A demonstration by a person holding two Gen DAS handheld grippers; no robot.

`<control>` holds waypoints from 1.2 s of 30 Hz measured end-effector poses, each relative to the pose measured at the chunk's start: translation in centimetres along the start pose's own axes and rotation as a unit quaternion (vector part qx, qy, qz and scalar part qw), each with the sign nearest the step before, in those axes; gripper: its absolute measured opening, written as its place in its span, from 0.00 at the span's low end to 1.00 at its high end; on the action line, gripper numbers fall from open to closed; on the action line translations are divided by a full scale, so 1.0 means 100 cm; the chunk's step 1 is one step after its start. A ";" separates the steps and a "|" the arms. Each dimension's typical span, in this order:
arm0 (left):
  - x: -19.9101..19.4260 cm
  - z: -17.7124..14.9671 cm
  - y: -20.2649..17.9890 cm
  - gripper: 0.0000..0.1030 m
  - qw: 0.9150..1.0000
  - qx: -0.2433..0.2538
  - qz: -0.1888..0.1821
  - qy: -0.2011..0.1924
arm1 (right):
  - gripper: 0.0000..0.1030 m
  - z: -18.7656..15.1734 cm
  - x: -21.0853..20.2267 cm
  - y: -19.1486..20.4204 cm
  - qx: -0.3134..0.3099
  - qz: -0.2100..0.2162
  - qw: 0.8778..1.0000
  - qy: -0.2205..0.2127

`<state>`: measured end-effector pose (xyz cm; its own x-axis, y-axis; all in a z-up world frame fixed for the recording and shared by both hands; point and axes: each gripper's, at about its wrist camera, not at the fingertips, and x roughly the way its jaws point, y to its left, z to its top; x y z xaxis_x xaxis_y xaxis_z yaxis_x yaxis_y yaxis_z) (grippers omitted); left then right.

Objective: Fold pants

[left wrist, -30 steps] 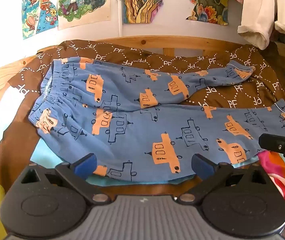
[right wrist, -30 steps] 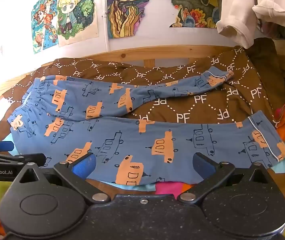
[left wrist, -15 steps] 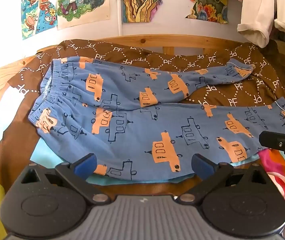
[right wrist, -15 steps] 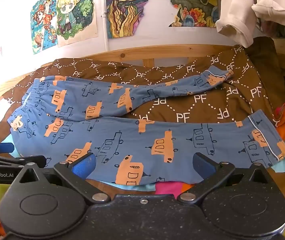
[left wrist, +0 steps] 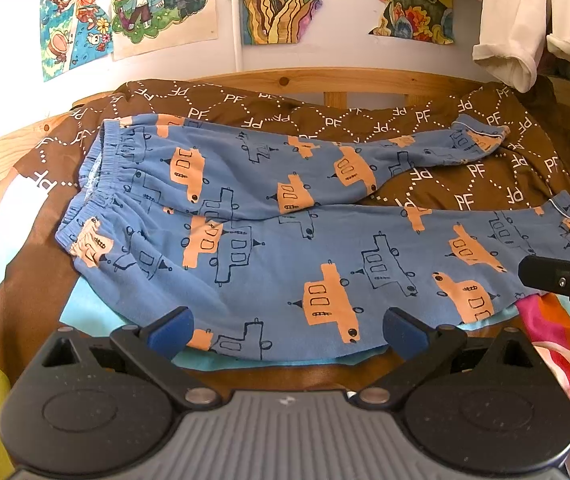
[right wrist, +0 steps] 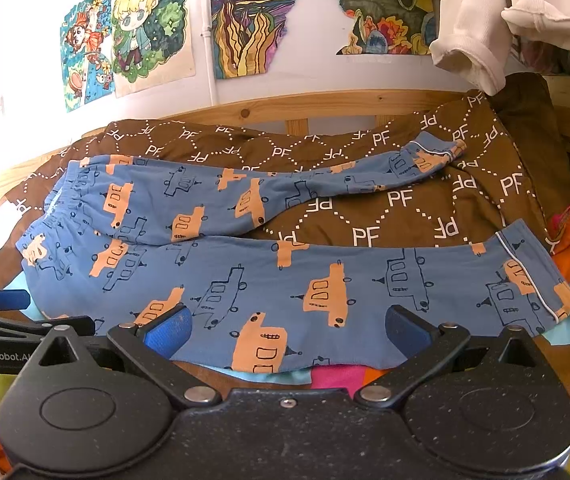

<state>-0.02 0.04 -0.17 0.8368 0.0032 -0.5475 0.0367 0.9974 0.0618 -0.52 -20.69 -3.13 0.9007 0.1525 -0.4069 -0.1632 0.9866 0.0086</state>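
almost nothing has changed over the last second: the pants (left wrist: 269, 240) lie just as they did, and both grippers have only crept a touch without reaching cloth, so the fold has not begun and the whole task is still ahead. the pants are spread flat across a brown quilt (left wrist: 437, 188) on a wooden-framed bed (left wrist: 305, 80), waistband (left wrist: 93, 184) to the left and the legs running right. the left gripper (left wrist: 287, 326) hovers just short of the near hem with its fingers spread wide and nothing between them; the right gripper (right wrist: 287, 326) is likewise spread and empty, hanging over the near leg further toward the cuff. counting up: one pair of pants, with two legs, the far leg (right wrist: 325, 184) angled away from the near leg (right wrist: 365, 280) so brown quilt shows between them; two cuffs; two grippers; four drawings (left wrist: 157, 0) taped to the wall, though the rightmost is partly hidden by hanging pale clothes (left wrist: 513, 24), so the count may be off. i judge the legs need stacking first.
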 end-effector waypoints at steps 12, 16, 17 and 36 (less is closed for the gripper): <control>0.001 0.000 -0.002 1.00 1.000 0.003 0.002 0.002 | 0.99 0.000 0.000 0.000 0.003 0.001 1.000 0.000; 0.001 0.000 -0.003 1.00 1.000 0.003 0.001 0.003 | 0.99 0.000 0.000 0.000 0.003 0.001 1.000 -0.001; 0.001 -0.001 -0.002 1.00 1.000 0.003 0.001 0.003 | 0.99 0.000 0.000 0.000 0.003 0.001 1.000 -0.001; 0.001 -0.001 -0.002 1.00 1.000 0.004 0.002 0.004 | 0.99 0.000 0.000 0.000 0.004 0.002 1.000 0.000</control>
<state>0.00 -0.19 -0.36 0.8326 0.0084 -0.5538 0.0369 0.9968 0.0706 -0.53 -20.69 -3.14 0.9004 0.1563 -0.4060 -0.1631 0.9864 0.0179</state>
